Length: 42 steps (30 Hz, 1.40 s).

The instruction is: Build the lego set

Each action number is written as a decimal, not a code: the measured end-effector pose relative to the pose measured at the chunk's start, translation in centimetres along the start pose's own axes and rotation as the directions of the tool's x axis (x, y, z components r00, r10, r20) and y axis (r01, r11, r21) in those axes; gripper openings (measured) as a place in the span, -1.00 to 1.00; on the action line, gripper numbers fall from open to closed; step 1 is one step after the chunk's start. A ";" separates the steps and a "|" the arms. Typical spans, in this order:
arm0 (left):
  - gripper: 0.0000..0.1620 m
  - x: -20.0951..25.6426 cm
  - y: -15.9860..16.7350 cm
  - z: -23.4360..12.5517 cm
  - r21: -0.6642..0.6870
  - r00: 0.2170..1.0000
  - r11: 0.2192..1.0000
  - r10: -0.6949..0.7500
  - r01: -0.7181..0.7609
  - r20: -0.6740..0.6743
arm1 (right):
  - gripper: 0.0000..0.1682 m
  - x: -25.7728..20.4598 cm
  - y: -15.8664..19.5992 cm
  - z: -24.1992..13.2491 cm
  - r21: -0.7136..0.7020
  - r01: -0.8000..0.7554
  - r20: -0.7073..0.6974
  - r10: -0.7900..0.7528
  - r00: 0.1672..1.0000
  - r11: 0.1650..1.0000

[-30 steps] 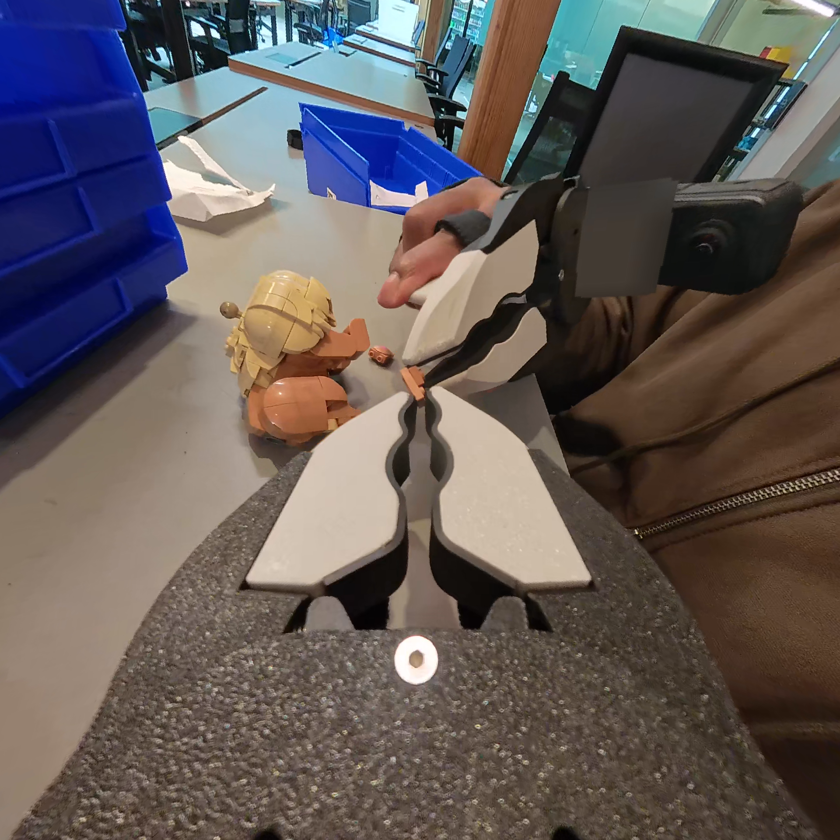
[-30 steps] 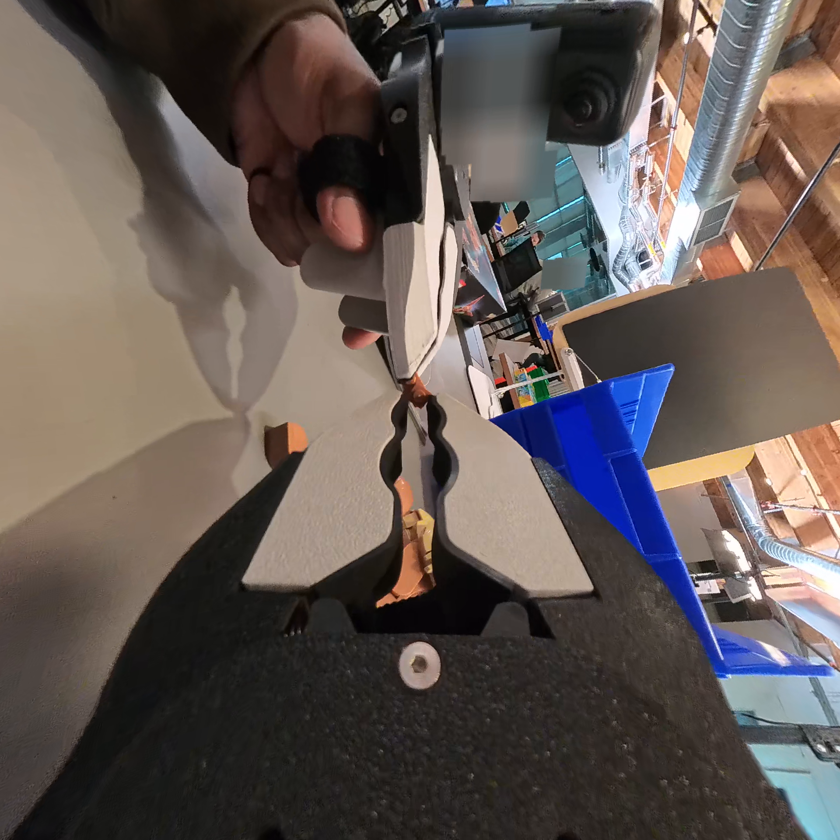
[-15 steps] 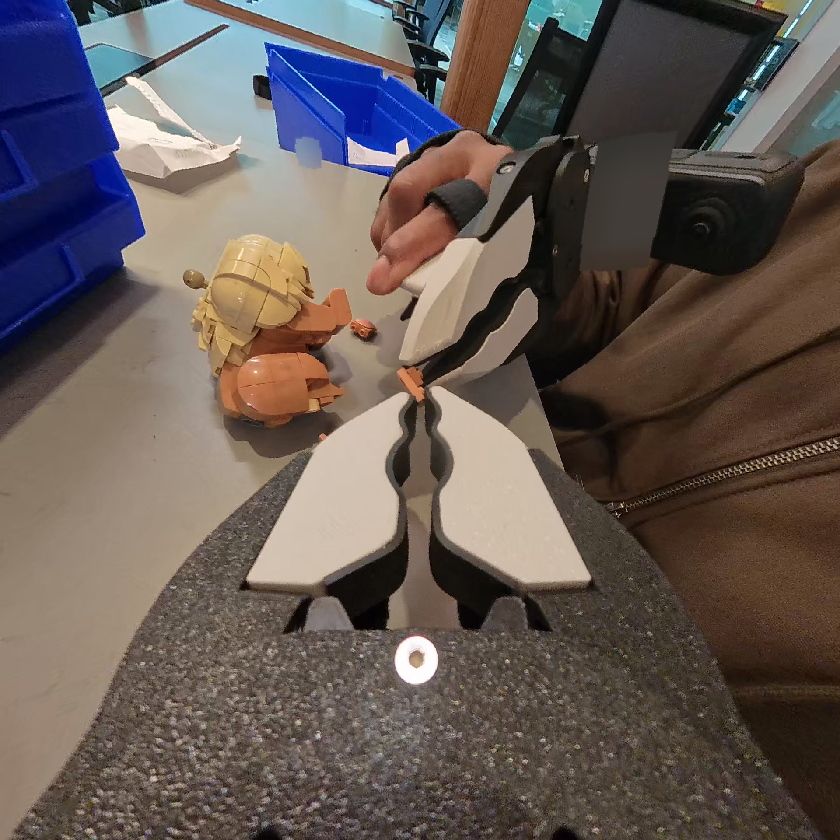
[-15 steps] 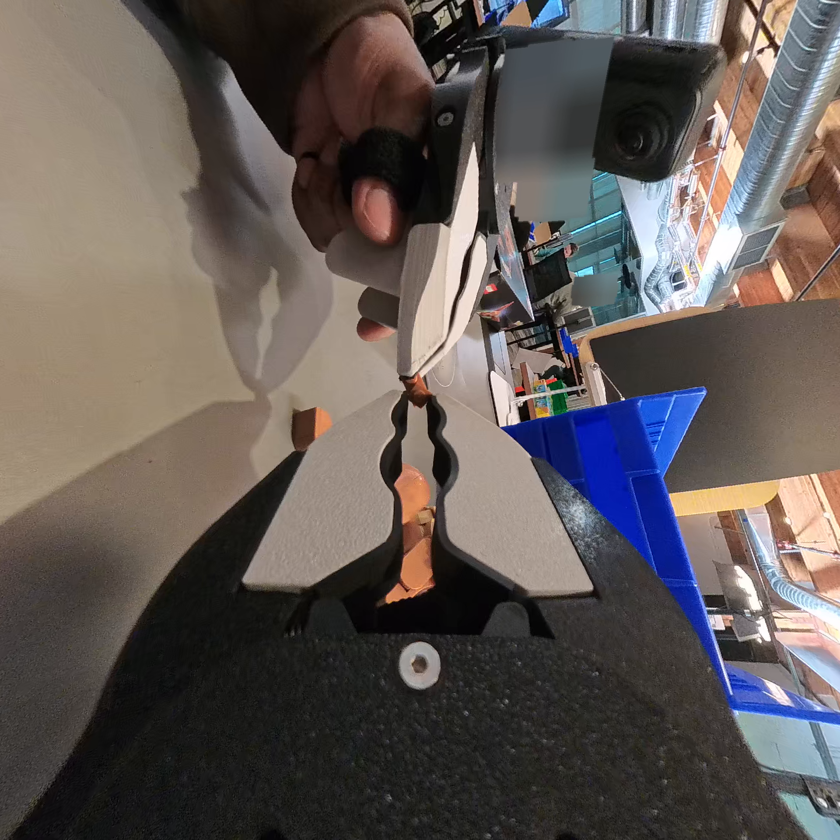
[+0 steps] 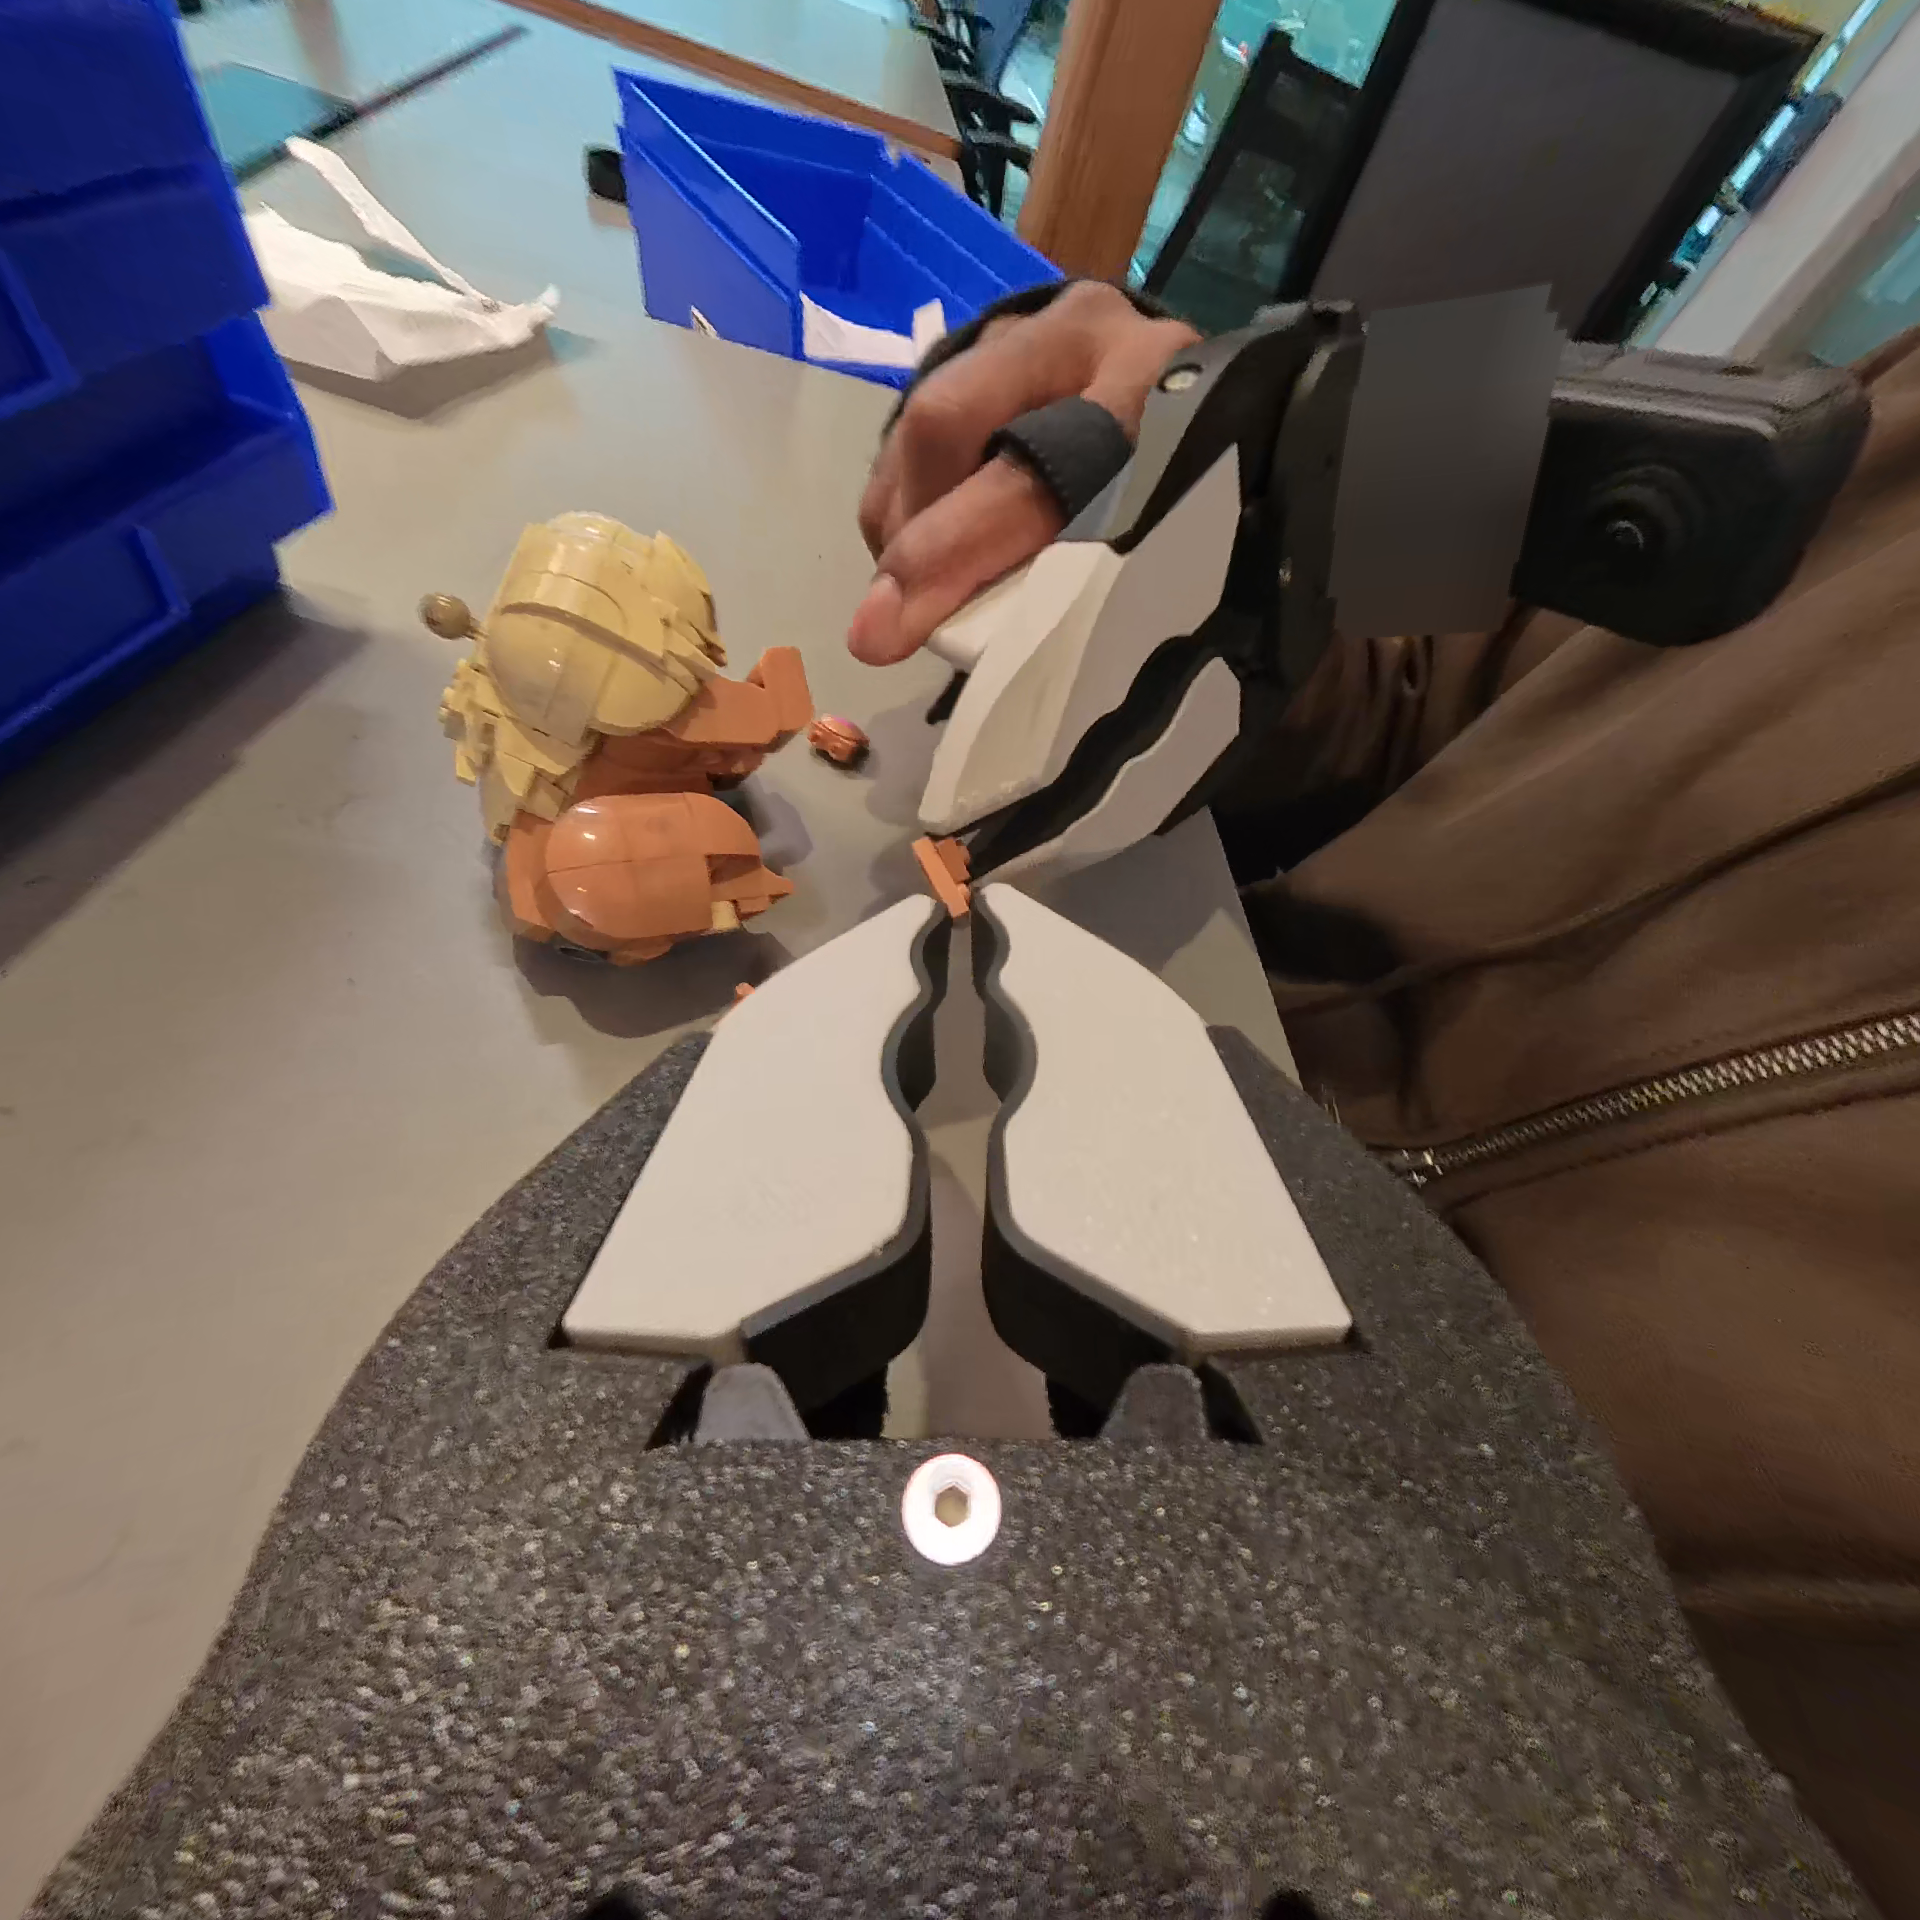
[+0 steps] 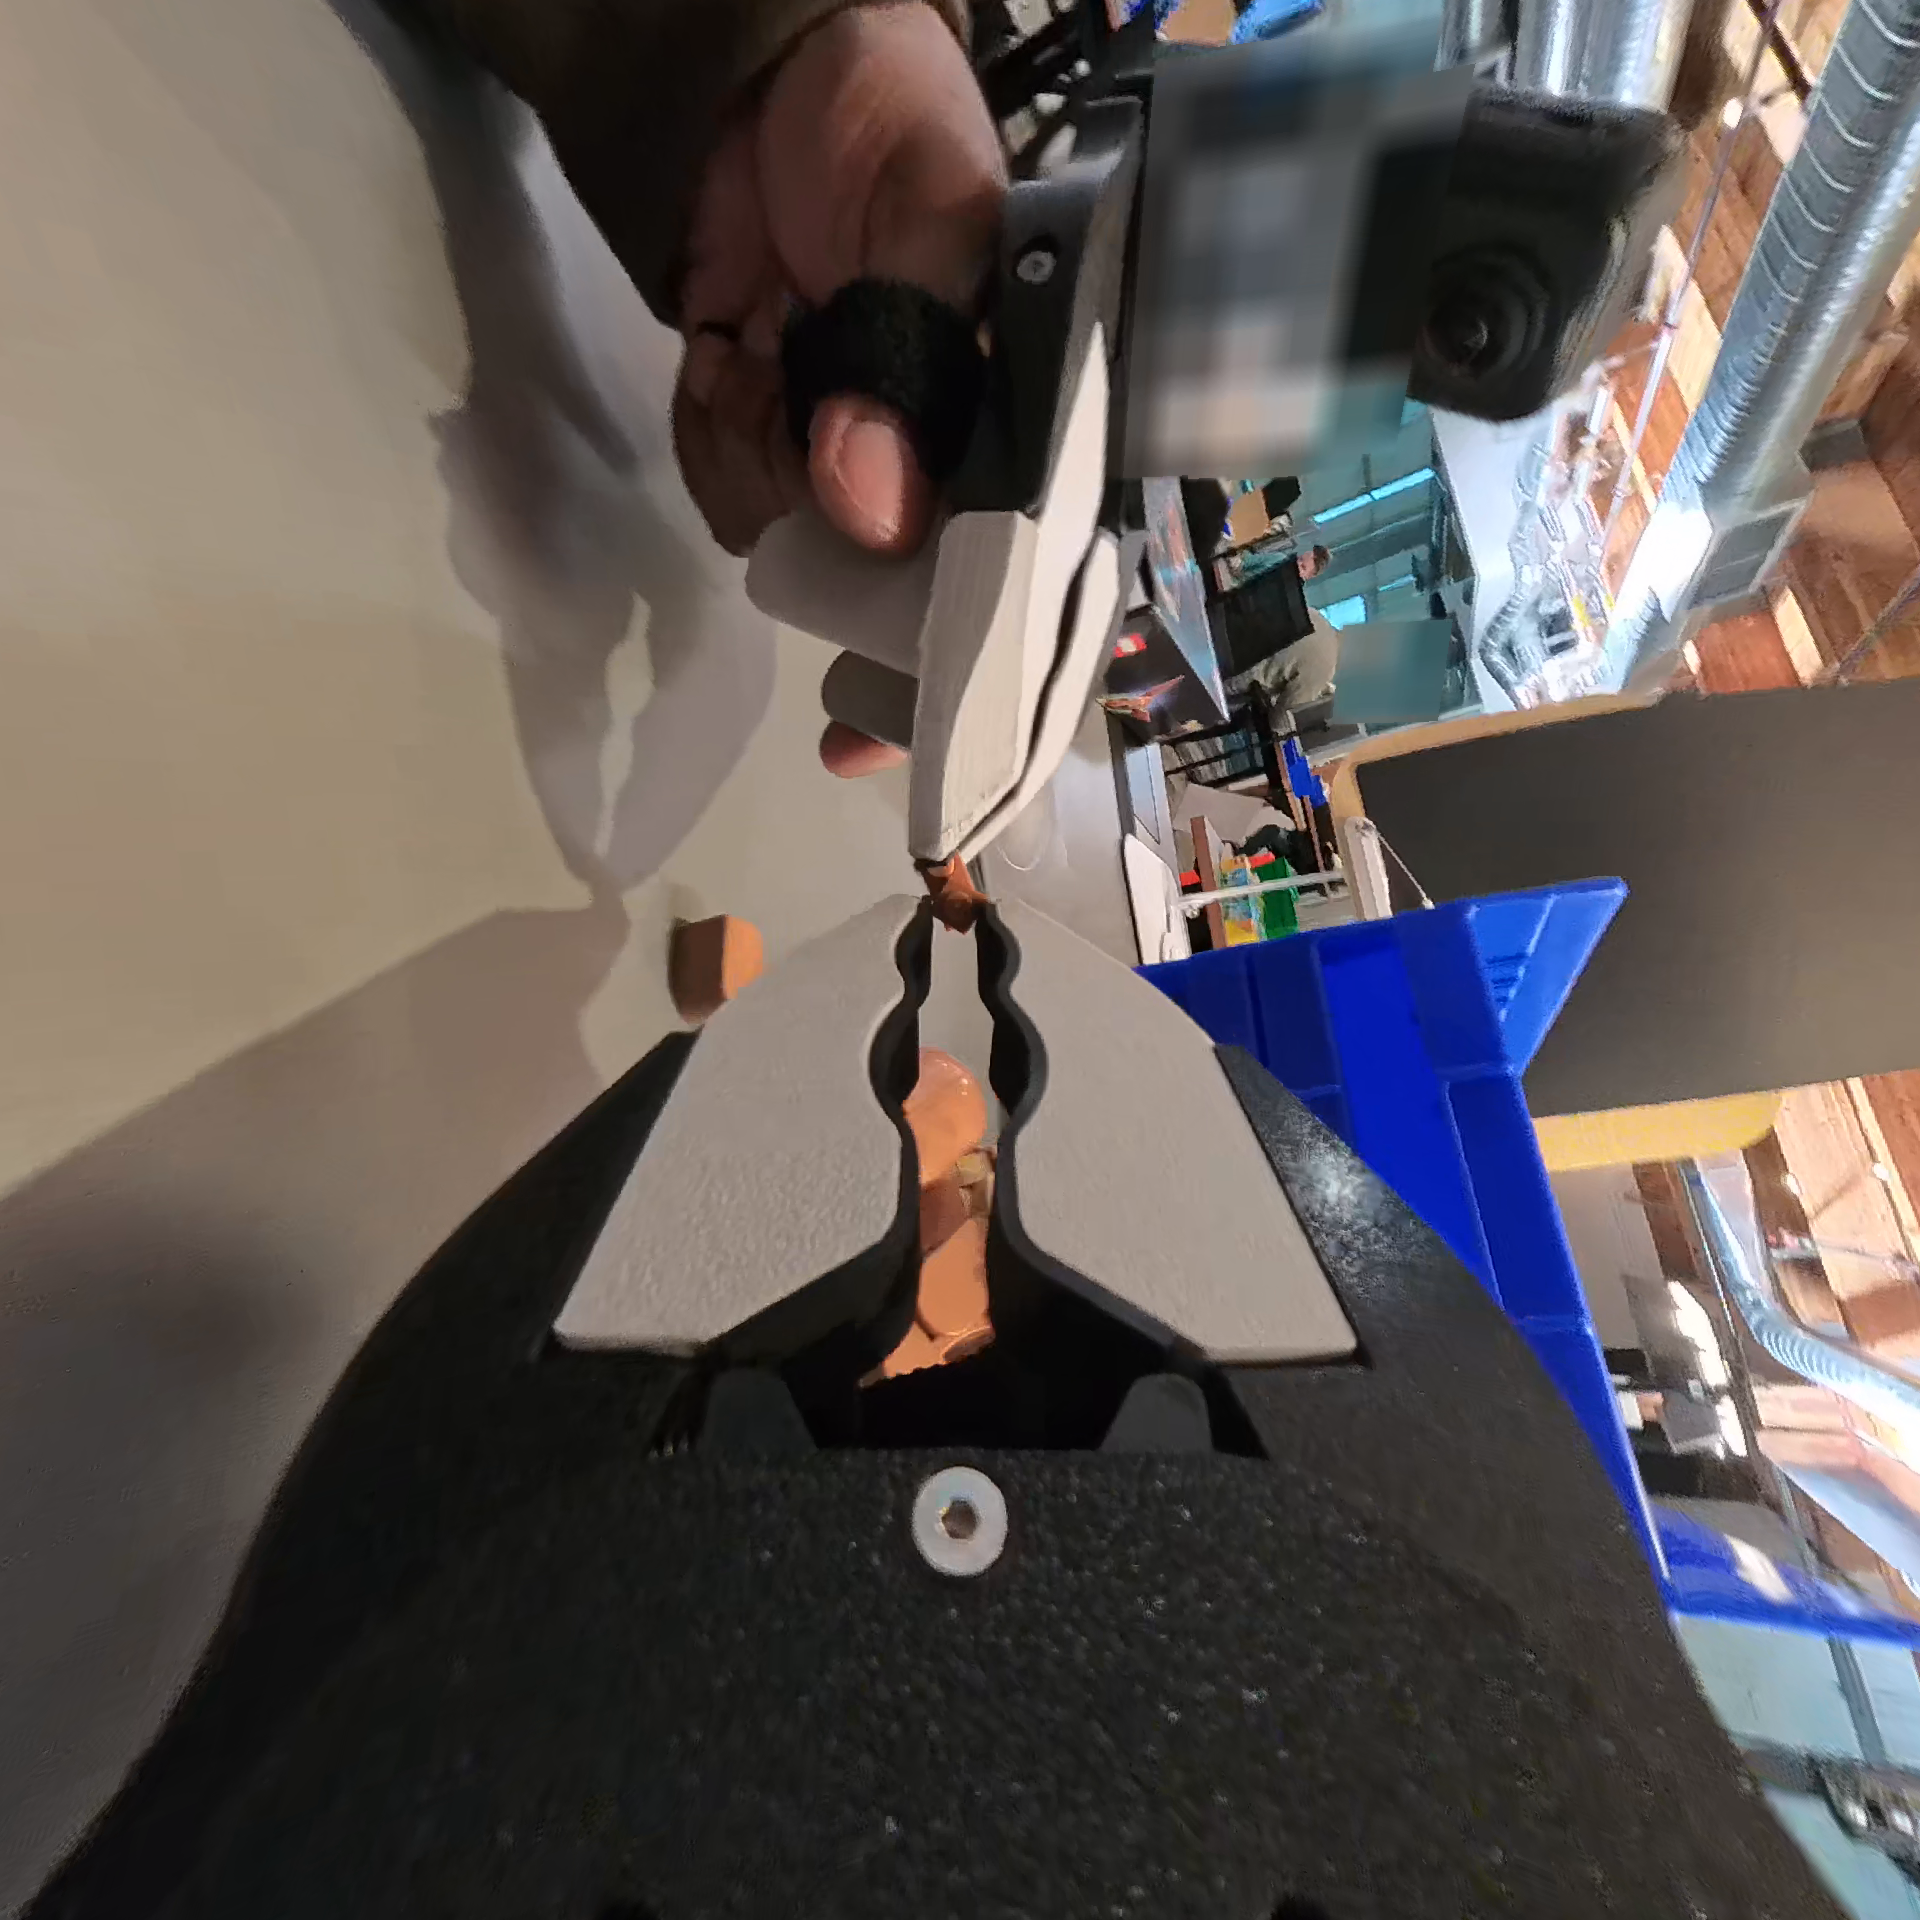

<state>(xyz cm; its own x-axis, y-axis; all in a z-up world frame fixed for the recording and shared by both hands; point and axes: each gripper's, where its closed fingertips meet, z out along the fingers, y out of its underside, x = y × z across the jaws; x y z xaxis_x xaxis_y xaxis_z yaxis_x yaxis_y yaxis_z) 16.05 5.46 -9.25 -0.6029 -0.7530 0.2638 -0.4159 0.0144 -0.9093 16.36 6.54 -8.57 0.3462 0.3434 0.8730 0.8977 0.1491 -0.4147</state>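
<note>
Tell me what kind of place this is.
Probably an open-plan workshop or lab office: a grey worktable with blue parts bins, more long desks with office chairs behind, and exposed metal ducting overhead.

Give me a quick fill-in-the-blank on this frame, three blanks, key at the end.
1. Both tools, left and right, pinch one small ____-coloured lego piece between their tips.
2. The tan and orange lego figure lies on the grey ____.
3. The bin beyond the figure is ____ in colour.

Missing words: orange; table; blue
</note>
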 end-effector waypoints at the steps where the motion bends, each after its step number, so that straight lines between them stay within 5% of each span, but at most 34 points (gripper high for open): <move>1: -0.95 -0.2 -0.2 -0.1 0.011 1.000 1.000 -0.004 0.004 0.009 | -0.90 0.2 0.0 0.1 -0.005 -0.015 -0.014 0.015 1.000 1.000; 17: -0.94 -1.0 -1.3 -0.4 0.078 0.994 0.996 0.043 -0.051 0.100 | -0.91 1.5 0.1 0.4 -0.013 -0.136 -0.103 0.134 0.986 0.991; 27: -0.95 -1.4 -1.3 -0.5 0.085 0.993 0.995 -0.064 0.056 0.098 | -0.76 1.4 1.1 1.1 -0.128 0.034 -0.182 -0.057 0.982 0.991; 34: -0.95 -1.6 -0.9 -0.1 0.068 0.989 0.993 -0.106 0.099 0.108 | -0.87 1.4 1.2 1.5 -0.200 0.155 -0.218 -0.198 0.956 0.968; 42: -0.95 -1.7 -0.2 0.2 -0.065 0.968 0.993 0.108 -0.096 0.225 | -0.89 0.6 1.5 1.6 -0.189 0.150 -0.128 -0.176 0.976 0.970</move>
<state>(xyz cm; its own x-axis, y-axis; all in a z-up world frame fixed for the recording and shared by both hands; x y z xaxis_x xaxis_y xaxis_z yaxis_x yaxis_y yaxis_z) 17.27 6.62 -9.61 -0.4756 -0.8756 0.0848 -0.3997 0.1292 -0.9075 17.52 8.43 -9.06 0.2148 0.1906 0.9579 0.9747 0.0207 -0.2226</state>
